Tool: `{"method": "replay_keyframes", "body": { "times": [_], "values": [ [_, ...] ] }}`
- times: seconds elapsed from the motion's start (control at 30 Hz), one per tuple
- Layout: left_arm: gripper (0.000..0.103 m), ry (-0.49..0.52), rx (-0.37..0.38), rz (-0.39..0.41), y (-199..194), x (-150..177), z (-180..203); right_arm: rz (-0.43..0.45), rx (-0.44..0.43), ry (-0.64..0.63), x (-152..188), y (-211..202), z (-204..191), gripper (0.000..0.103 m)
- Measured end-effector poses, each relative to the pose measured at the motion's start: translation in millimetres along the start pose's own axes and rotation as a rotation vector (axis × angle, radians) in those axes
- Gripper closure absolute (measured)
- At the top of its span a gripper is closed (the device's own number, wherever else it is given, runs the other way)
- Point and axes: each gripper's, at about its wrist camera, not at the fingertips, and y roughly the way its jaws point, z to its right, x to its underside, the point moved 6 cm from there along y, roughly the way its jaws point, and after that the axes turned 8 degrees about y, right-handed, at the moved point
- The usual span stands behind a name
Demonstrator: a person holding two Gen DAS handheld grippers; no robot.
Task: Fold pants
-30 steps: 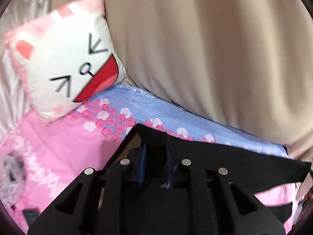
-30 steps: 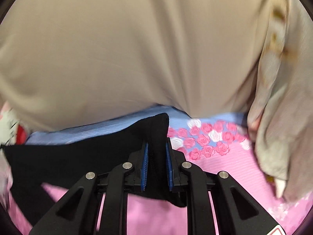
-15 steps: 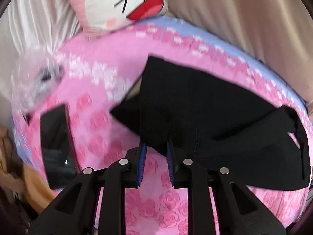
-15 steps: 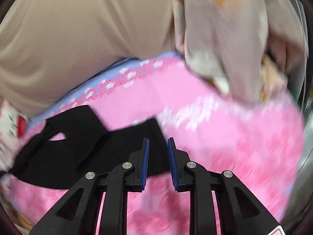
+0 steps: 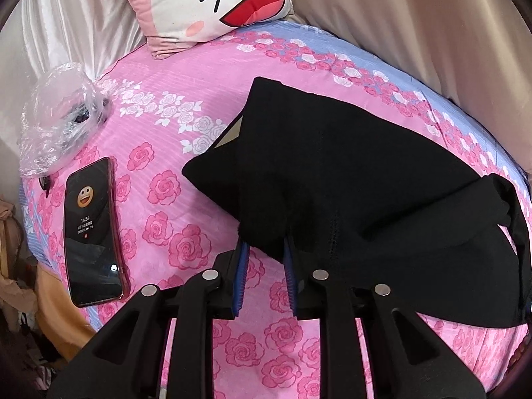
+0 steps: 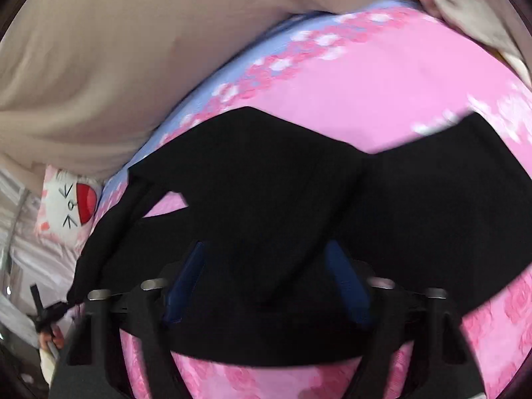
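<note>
Black pants [image 5: 349, 179] lie spread on the pink rose bedsheet [image 5: 186, 126]. In the left wrist view my left gripper [image 5: 264, 256] is shut on a near corner of the pants, with black cloth pinched between its blue pads. In the right wrist view, which is blurred, the pants [image 6: 282, 193] fill the middle. My right gripper [image 6: 266, 266] is open, its blue pads wide apart over the cloth, holding nothing.
A phone [image 5: 91, 229] with a lit screen lies at the bed's left edge, by a crumpled plastic bag [image 5: 56, 123]. A cat-face pillow [image 5: 206, 3] sits at the far end. Beige curtain [image 5: 415, 16] hangs along the far side.
Both grippers pulled back and down from the curtain side, laying the pants on the bed. The right gripper let go of the cloth and opened wide. The left stays shut on it.
</note>
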Motion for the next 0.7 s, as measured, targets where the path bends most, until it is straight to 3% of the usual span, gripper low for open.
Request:
{"method": "replay_keyframes", "body": {
  "times": [0.17, 0.27, 0.33, 0.43, 0.57, 0.67, 0.7],
  "values": [
    [0.084, -0.008, 0.035, 0.049, -21.4, -18.6, -8.1, 0.216, -0.007, -0.131, -27.0, -103.5, -20.6, 0.098],
    [0.083, -0.014, 0.044, 0.055, -27.6, -19.4, -17.5, 0.310, 0.153, -0.126, -37.8, -151.8, 19.5, 0.098],
    [0.084, -0.011, -0.016, 0.041, -18.4, -15.5, -24.4, 0.248, 0.272, -0.067, -38.9, -144.5, 72.0, 0.097],
    [0.084, -0.029, -0.062, 0.007, 0.3, -9.3, -33.4, 0.116, 0.312, 0.058, -27.0, -106.6, 137.1, 0.097],
    [0.084, -0.050, -0.077, -0.037, 15.7, 0.3, -40.0, 0.150, 0.249, 0.112, -24.9, -107.4, 145.9, 0.089],
    [0.084, -0.036, -0.080, 0.005, -0.9, -4.3, -38.4, 0.151, 0.242, 0.086, -27.1, -116.1, 140.4, 0.088],
    [0.084, -0.033, -0.084, 0.020, -6.4, -6.7, -38.3, 0.142, 0.252, 0.085, -28.0, -114.0, 140.7, 0.078]
  ]
}}
